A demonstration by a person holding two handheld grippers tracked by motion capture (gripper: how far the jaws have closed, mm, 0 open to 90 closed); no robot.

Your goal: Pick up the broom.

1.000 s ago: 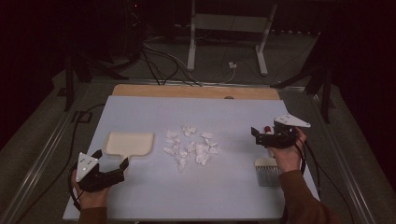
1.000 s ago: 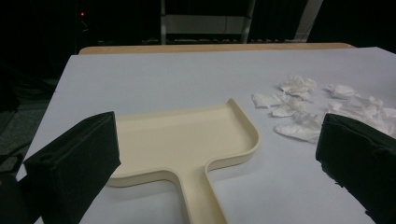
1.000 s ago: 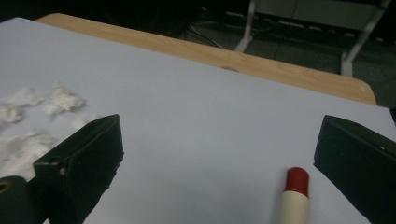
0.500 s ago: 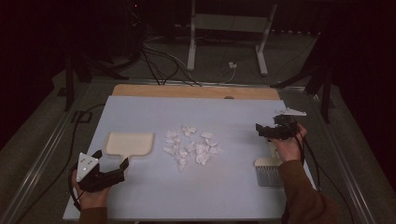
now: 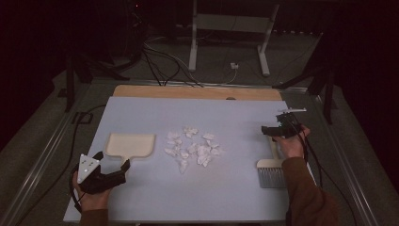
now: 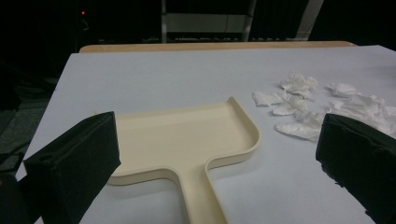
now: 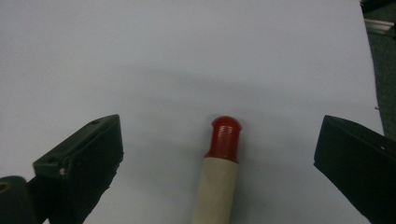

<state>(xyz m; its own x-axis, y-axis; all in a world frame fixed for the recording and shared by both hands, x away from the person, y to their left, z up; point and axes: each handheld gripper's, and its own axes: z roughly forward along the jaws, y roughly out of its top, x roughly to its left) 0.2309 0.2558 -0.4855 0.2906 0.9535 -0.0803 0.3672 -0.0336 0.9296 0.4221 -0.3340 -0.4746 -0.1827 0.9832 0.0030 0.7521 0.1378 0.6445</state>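
Left gripper [image 5: 123,165] sits low at the table's near left, jaws spread wide and empty, the cream dustpan [image 6: 187,140] lying flat between them with its handle toward the camera. Farther right, the right gripper [image 5: 267,131] hovers with jaws wide apart over the brush [image 5: 271,165], whose red-tipped handle [image 7: 224,135] lies between them untouched. Crumpled paper scraps [image 5: 193,148] lie mid-table

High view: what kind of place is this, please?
Probably a recording studio or lab, not a home: a pale work table in a dark room, loose cables on the floor, and a metal stand behind.
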